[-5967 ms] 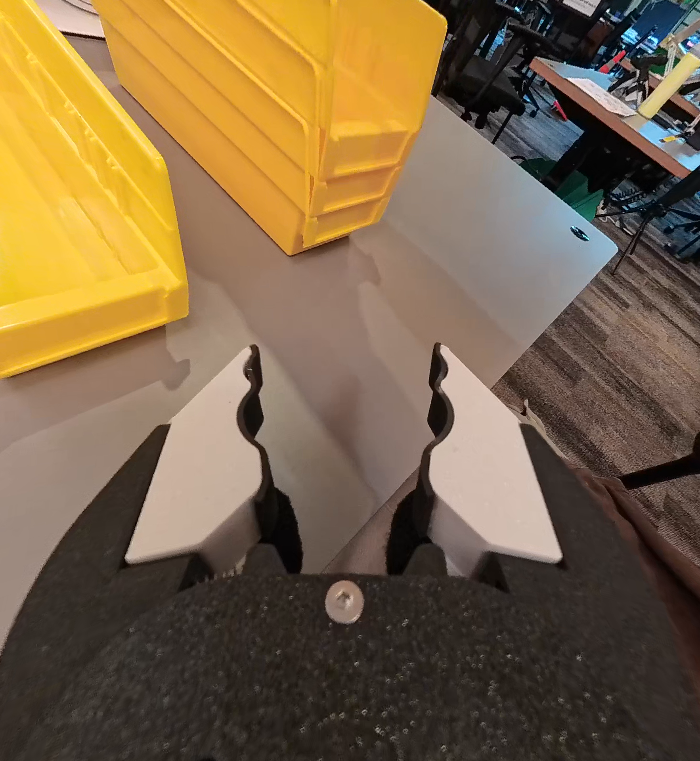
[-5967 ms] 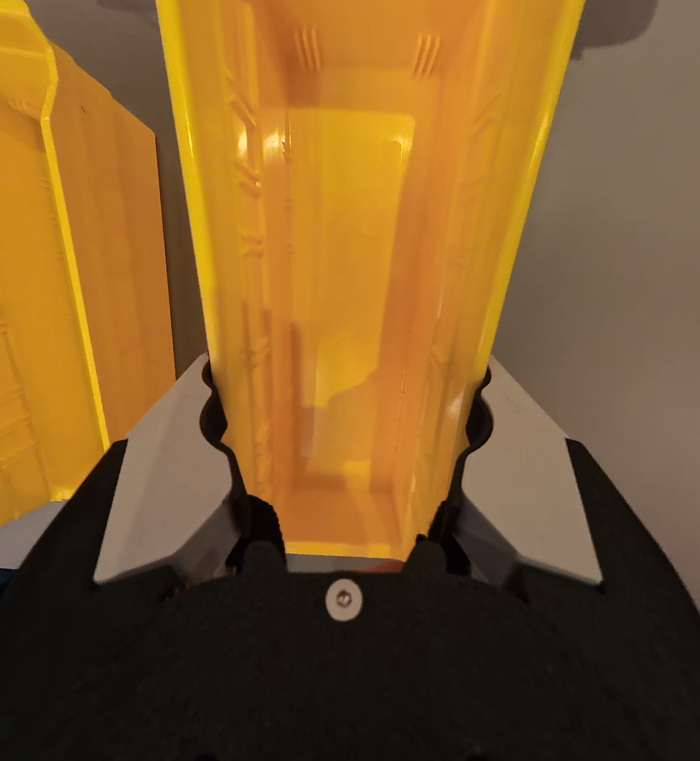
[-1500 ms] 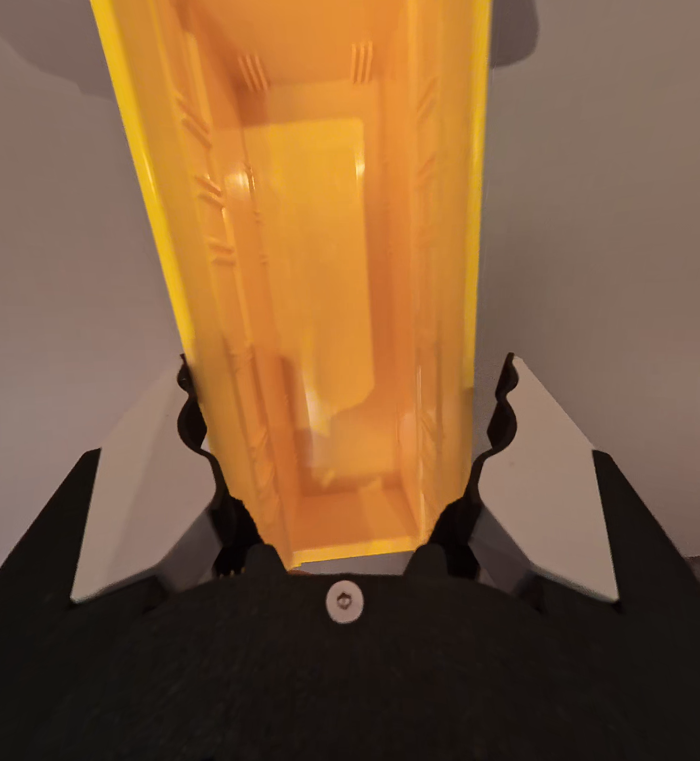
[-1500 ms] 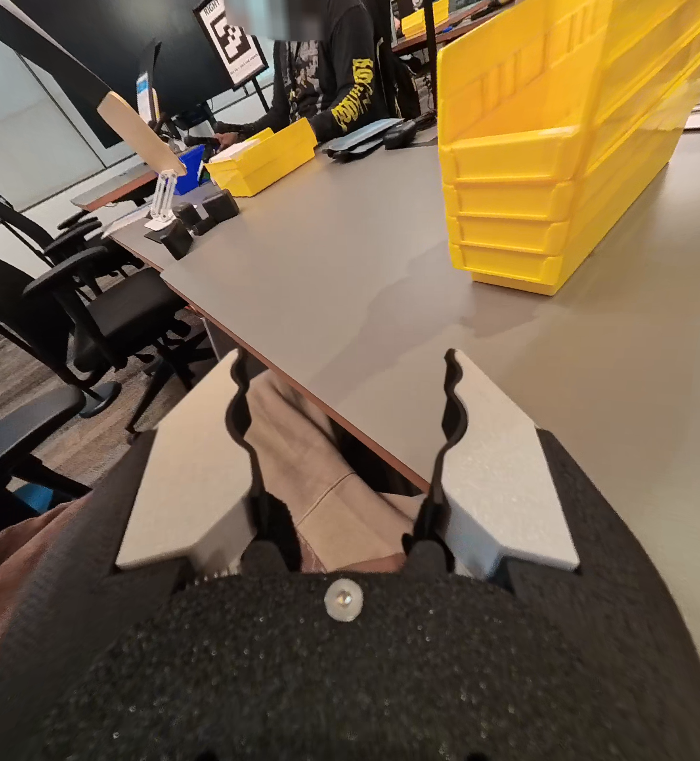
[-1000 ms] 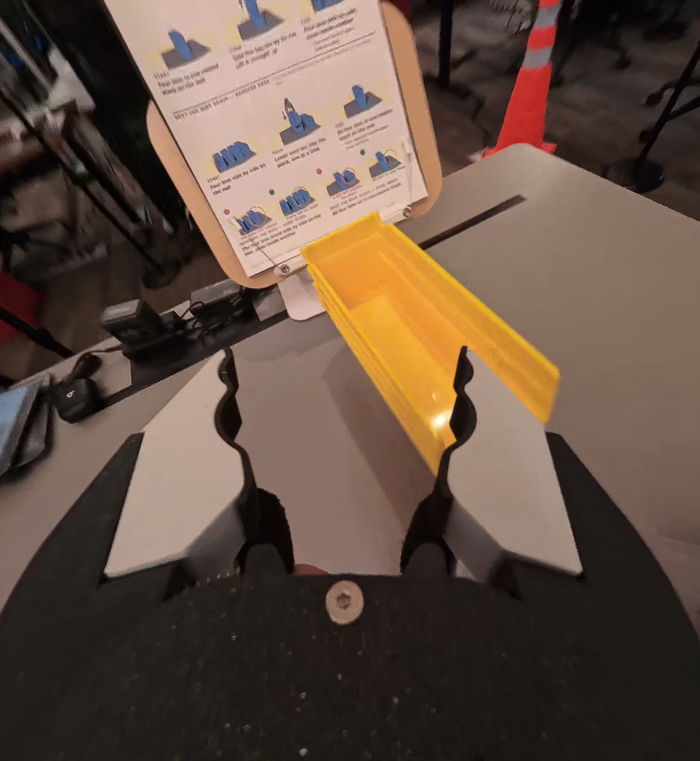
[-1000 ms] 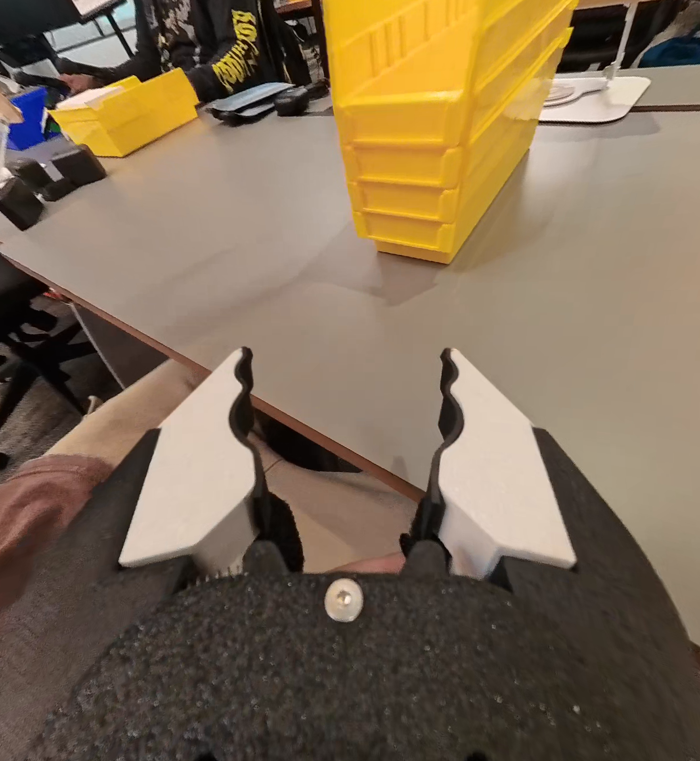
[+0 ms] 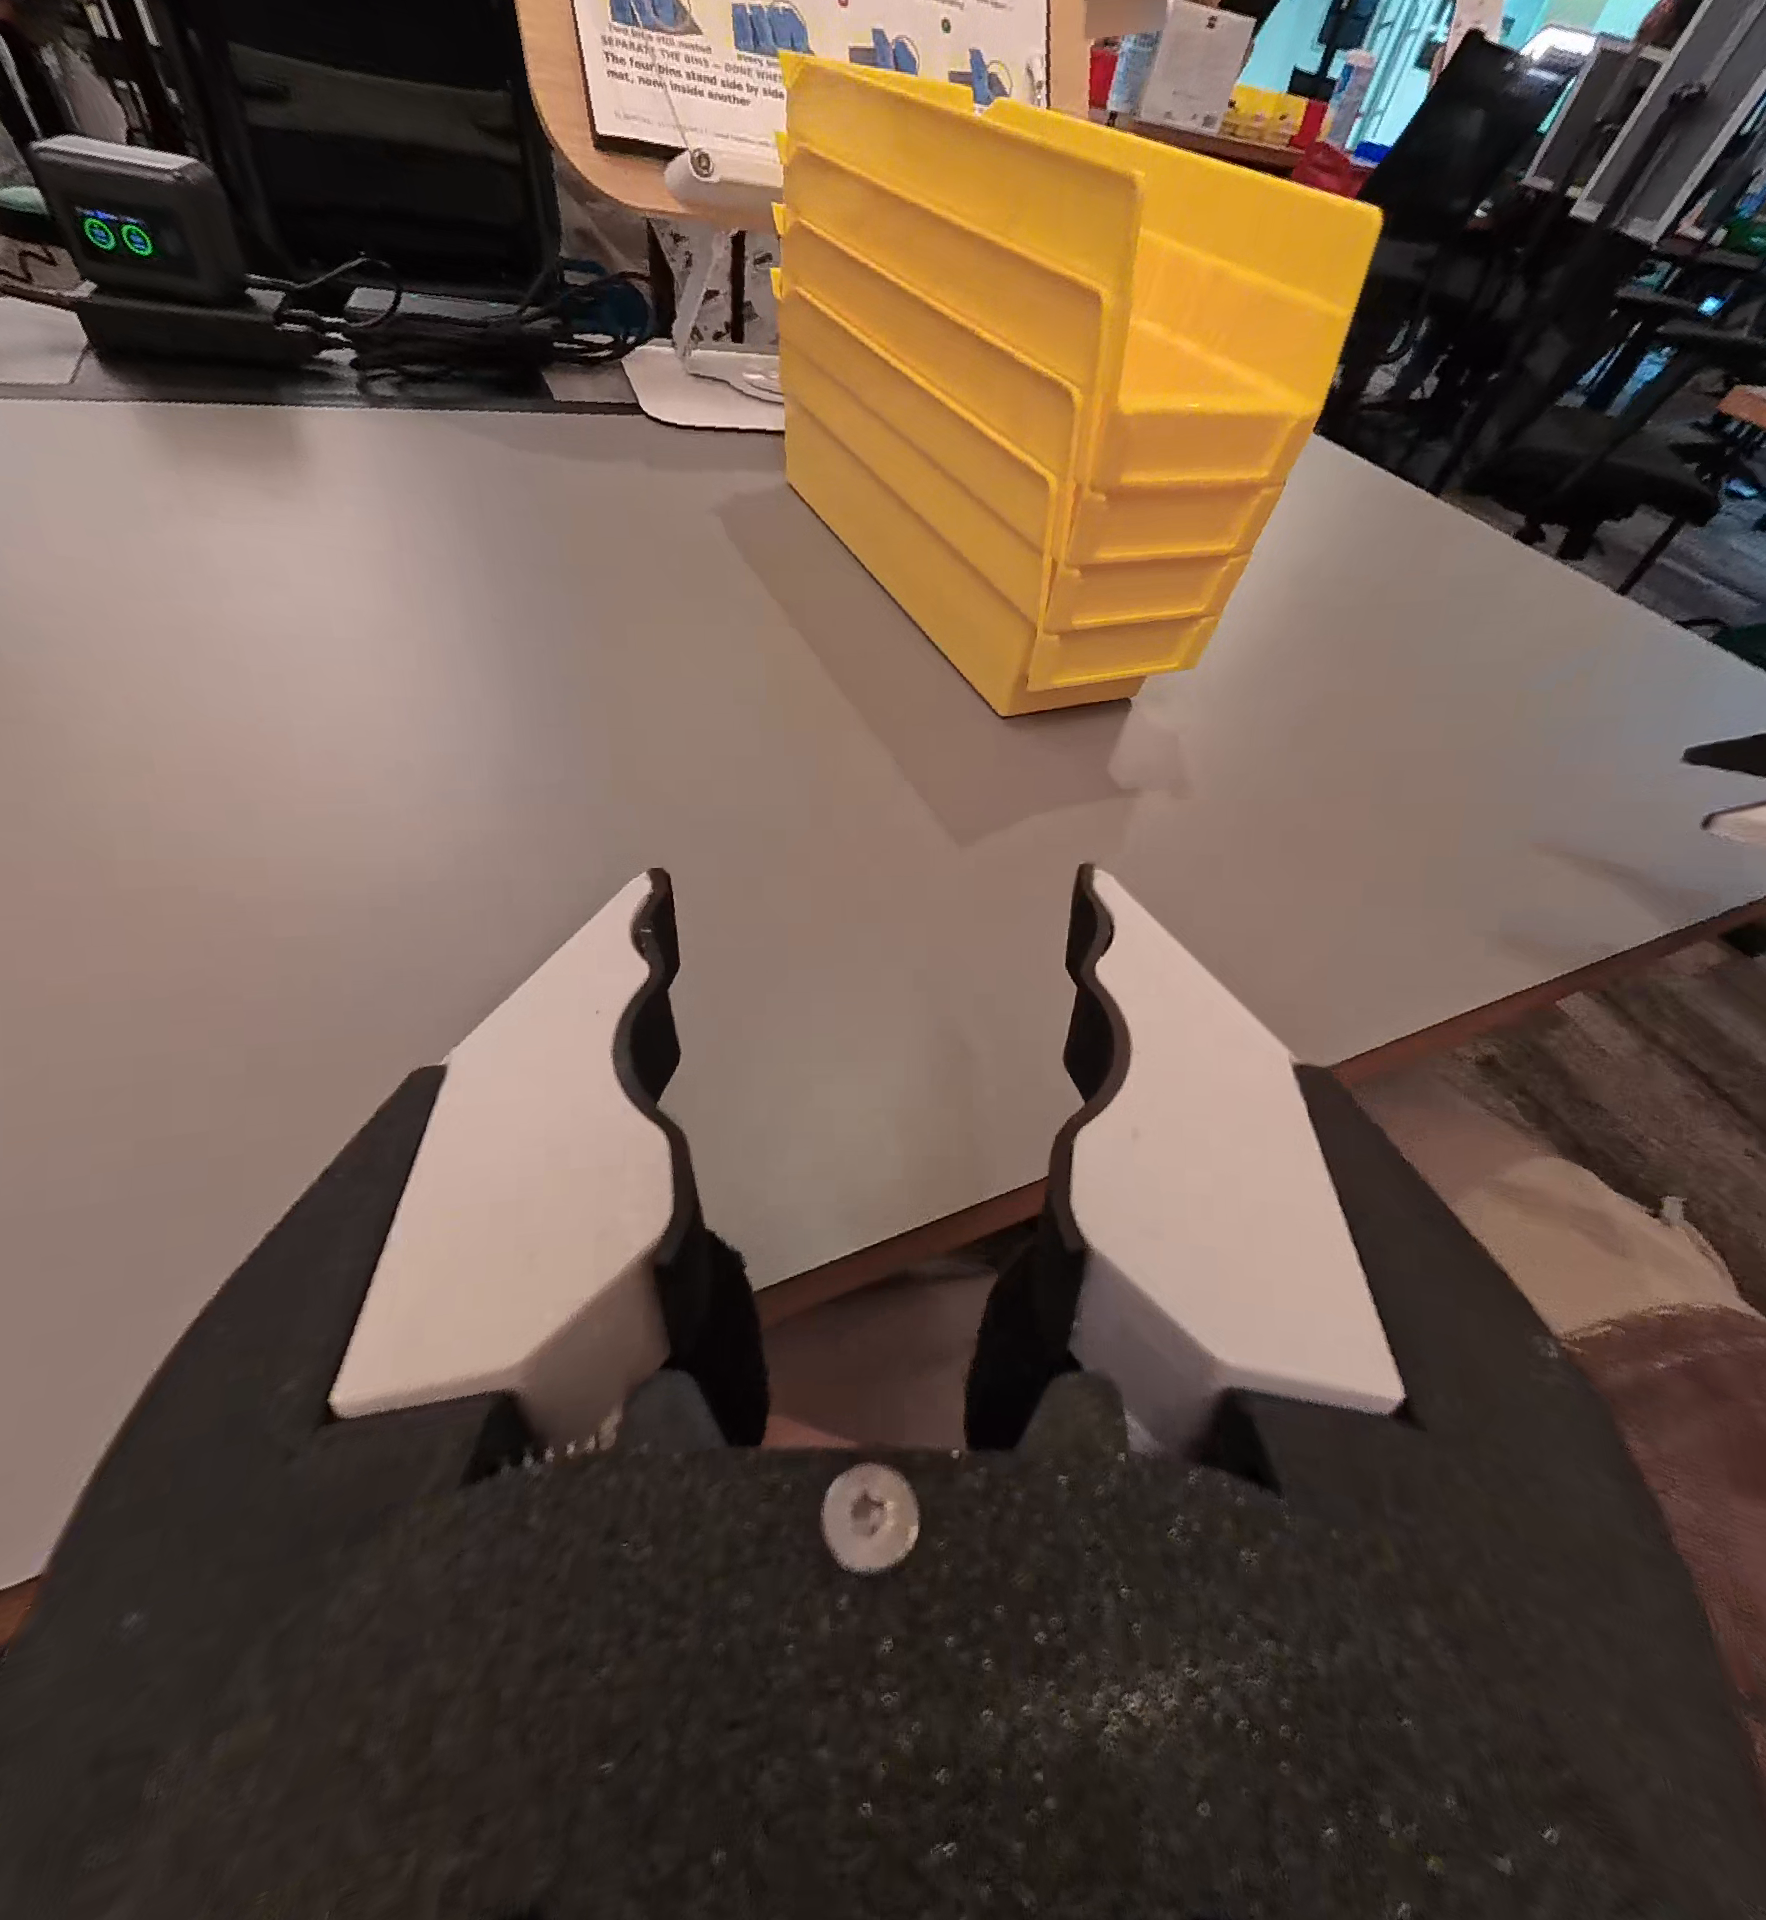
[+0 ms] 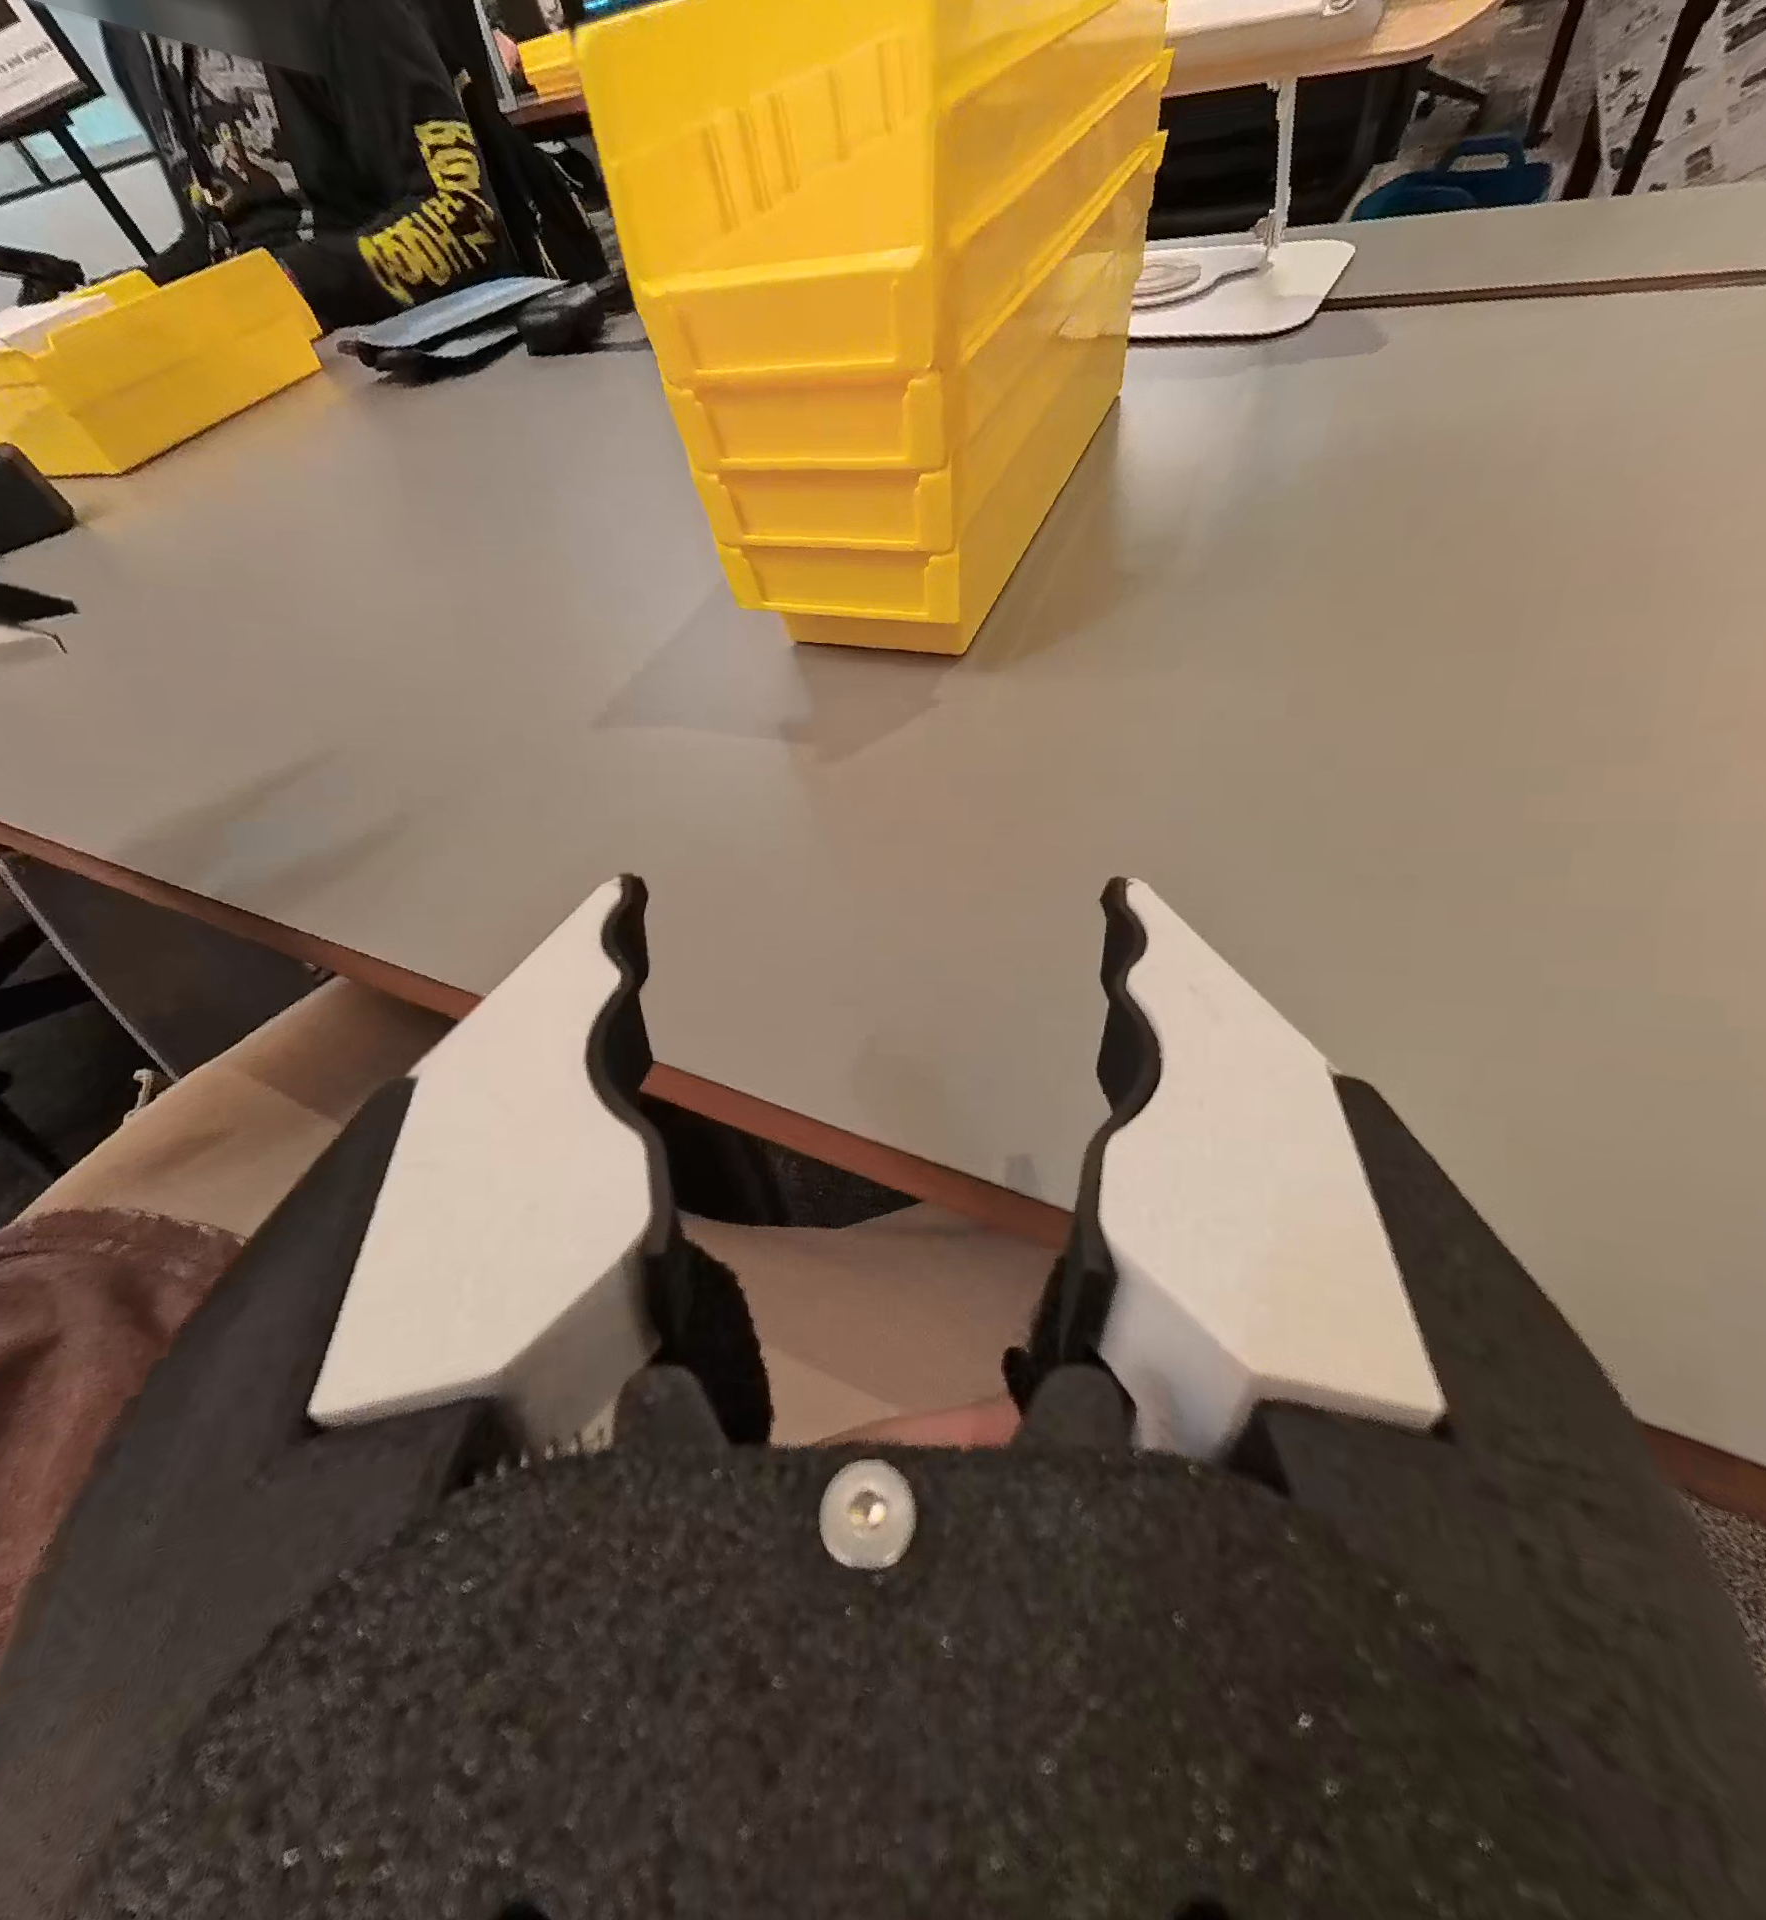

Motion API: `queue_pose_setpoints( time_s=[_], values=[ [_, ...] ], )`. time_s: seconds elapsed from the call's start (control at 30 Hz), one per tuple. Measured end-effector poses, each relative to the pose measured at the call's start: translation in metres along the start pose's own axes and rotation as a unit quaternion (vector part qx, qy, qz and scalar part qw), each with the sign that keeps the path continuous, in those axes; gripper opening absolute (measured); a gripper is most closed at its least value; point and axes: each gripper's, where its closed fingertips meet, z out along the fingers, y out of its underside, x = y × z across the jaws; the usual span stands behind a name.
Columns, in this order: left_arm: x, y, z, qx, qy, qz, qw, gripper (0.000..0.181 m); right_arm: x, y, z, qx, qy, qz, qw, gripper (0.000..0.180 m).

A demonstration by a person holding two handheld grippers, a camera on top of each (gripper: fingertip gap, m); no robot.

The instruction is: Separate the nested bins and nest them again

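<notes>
Stack of four nested yellow plastic bins (image 7: 1045,416) standing mid-table on the grey tabletop (image 7: 339,675), apparently re-nested with nothing evidently left, well apart from the left gripper (image 7: 868,914) and right gripper (image 8: 874,925), both spread wide and empty.

I see a grey table (image 7: 339,675), an instruction board (image 7: 650,94), a black device (image 7: 136,223) with cables, and another yellow bin (image 8: 131,353) far left.
</notes>
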Motion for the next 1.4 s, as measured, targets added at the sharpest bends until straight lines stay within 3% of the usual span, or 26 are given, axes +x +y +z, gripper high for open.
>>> queue_pose_setpoints(
  time_s=[0.43,1.03,1.23,1.4],
  values=[
    [-0.016,0.012,-0.019,-0.013,-0.019,-0.004,1.000,0.068,-0.027,-0.004,0.034,-0.016,-0.038,-0.034,0.999,0.088],
    [-0.022,0.018,-0.027,-0.022,-0.036,0.006,0.999,0.064,-0.035,-0.004,0.039,-0.019,-0.059,-0.033,0.998,0.087],
    [-0.017,0.018,-0.014,-0.026,-0.025,0.007,0.999,0.064,-0.033,0.004,0.035,-0.033,-0.053,-0.036,0.997,0.088],
    [-0.012,0.000,0.010,-0.010,-0.043,0.074,0.996,0.065,-0.031,0.005,0.036,-0.043,-0.059,0.003,0.997,0.094]
  ],
)
